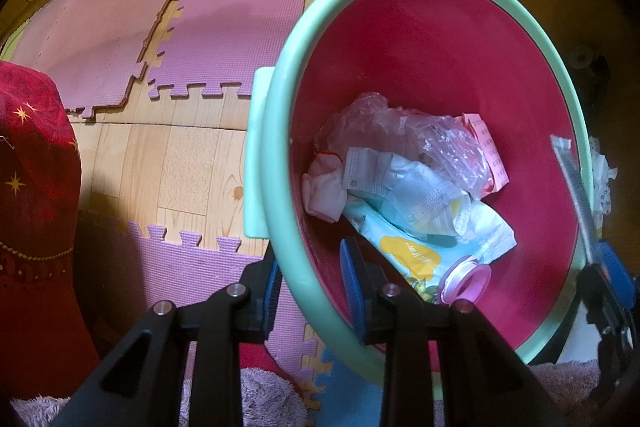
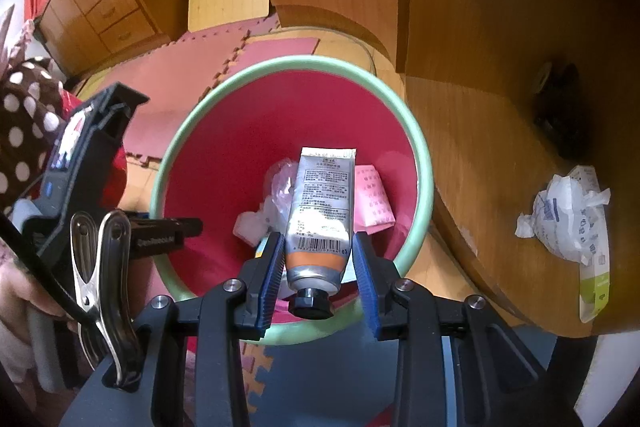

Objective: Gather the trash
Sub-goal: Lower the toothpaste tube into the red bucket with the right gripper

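Note:
A pink bin with a mint-green rim (image 1: 280, 131) stands tilted on the floor, with my left gripper (image 1: 312, 287) shut on its near rim, one pad inside and one outside. Inside lie a face mask (image 1: 412, 191), a clear plastic bag (image 1: 384, 123), a wipes pack (image 1: 432, 247) and pink paper (image 1: 488, 147). My right gripper (image 2: 318, 267) is shut on a silver and orange tube (image 2: 320, 211), black cap toward the camera, held over the bin (image 2: 424, 163) mouth. The left gripper (image 2: 168, 233) shows at the bin's left rim.
A crumpled white wrapper (image 2: 568, 219) lies on the round wooden table (image 2: 500, 147) right of the bin. Pink and purple foam mats (image 1: 224, 27) cover the wood floor. Wooden drawers (image 2: 104, 7) stand at the back left. A red starred cloth (image 1: 32, 167) hangs at the left.

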Demonstrator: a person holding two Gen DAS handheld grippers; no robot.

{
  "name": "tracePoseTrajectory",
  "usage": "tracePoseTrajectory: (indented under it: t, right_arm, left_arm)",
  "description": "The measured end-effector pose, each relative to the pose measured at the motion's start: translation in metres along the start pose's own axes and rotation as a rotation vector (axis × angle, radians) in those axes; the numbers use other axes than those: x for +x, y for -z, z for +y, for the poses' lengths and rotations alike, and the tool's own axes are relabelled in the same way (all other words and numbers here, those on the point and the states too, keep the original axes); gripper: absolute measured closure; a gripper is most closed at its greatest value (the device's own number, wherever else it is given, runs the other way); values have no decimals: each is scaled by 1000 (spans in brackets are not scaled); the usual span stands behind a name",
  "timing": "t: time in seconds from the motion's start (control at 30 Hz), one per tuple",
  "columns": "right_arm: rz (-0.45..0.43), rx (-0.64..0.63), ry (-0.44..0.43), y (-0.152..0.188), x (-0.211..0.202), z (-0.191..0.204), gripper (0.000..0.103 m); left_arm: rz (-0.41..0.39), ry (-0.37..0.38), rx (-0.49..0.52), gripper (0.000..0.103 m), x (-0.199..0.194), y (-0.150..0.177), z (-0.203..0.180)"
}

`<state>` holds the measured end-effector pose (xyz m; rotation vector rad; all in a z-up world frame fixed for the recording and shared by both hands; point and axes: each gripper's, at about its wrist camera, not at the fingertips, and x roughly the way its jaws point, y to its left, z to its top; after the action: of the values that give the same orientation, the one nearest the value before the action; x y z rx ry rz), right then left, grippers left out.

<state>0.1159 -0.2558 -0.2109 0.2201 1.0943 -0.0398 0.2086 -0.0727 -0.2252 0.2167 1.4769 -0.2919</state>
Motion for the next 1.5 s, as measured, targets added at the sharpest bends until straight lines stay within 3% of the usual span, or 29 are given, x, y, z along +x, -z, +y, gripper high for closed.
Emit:
tracePoseTrajectory:
  t: [0.43, 1.13, 1.5]
  right_arm:
    - [51, -55, 51, 11, 16, 3, 68]
    - [52, -75, 56, 13, 18, 7, 67]
    - [39, -84, 10, 15, 14, 12, 44]
  left_arm:
    - [0, 1, -1, 73, 0, 0, 0]
    - [0, 1, 0, 73, 0, 0, 1]
    - [0, 2, -1, 73, 0, 0, 1]
